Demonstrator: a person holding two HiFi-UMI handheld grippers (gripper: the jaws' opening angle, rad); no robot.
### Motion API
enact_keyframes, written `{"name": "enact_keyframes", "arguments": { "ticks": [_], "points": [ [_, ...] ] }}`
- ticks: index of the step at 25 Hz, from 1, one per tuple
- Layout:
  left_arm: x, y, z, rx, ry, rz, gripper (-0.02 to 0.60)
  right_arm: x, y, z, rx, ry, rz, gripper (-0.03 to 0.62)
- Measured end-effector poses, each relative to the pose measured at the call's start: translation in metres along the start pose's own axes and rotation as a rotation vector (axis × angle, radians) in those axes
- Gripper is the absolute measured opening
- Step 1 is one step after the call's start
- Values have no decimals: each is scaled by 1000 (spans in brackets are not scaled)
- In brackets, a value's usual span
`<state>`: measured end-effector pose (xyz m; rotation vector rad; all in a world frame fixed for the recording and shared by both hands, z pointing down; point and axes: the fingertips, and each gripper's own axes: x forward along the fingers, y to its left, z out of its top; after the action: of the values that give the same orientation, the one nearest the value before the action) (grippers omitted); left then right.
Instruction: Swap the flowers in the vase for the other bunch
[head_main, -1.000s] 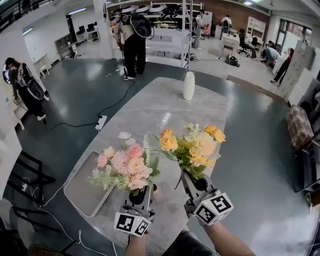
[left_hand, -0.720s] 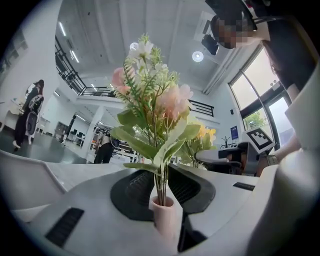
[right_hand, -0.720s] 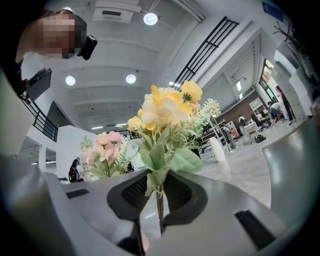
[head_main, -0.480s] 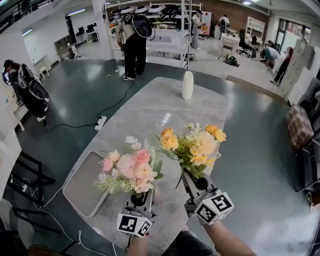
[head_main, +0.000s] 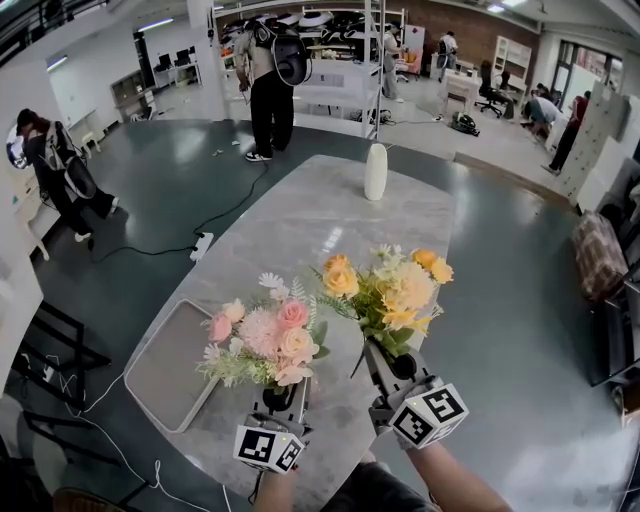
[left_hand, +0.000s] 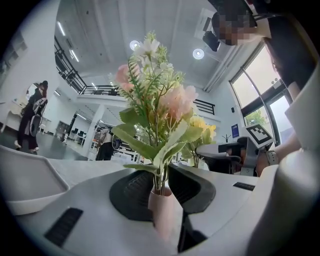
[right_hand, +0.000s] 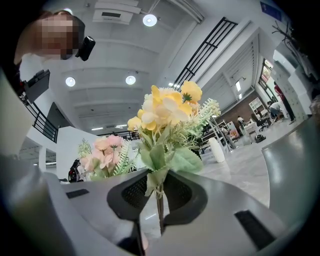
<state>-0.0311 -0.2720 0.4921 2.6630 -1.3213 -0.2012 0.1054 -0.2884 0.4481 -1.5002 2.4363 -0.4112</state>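
Nearest the person, the left claw (head_main: 283, 393) is pinched on the base of a bunch of pink and peach artificial flowers with green fern leaves (head_main: 262, 340). Just beside it, the right claw (head_main: 386, 362) is pinched on the stems of a bunch of yellow and cream artificial flowers (head_main: 390, 292). Both bunches stand upright over the near end of the grey marbled counter (head_main: 300, 230), close together, their leaves almost meeting.

In the head view the blooms hide both grips. The left gripper view shows the left claw (left_hand: 161, 189) with its dark ridged pads (left_hand: 131, 192) pressed on a pale pink sleeve (left_hand: 162, 210) that wraps the stems of the pink bunch (left_hand: 160, 105). It also shows the right claw's marker cube (left_hand: 259, 134) off to the side. The right gripper view shows the right claw (right_hand: 159, 194) closed on the thin brown stems of the yellow bunch (right_hand: 167, 112), with the pink bunch (right_hand: 102, 150) to the left.

A flat grey rectangular tray (head_main: 160, 375) lies at the counter's left edge, partly under the pink blooms. Well beyond, near the far end of the counter, a tall white vase (head_main: 376, 171) stands upright on its own; both bunches are outside it. The right gripper view catches the vase (right_hand: 216, 150) past the yellow leaves.

On the dark floor lies a white power strip with a black cable (head_main: 201, 243). A person in dark clothes (head_main: 268, 85) stands past the counter, and another (head_main: 55, 170) stands at the far left.
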Motion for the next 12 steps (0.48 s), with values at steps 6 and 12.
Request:
{"name": "enact_keyframes", "arguments": {
  "ticks": [6, 12],
  "points": [
    [-6, 3, 0, -7, -1, 24, 125, -3, 2, 0, -6, -2, 1, 66],
    [-3, -5, 3, -4, -6, 24, 209, -5, 1, 2, -10, 2, 7, 66]
  ]
}}
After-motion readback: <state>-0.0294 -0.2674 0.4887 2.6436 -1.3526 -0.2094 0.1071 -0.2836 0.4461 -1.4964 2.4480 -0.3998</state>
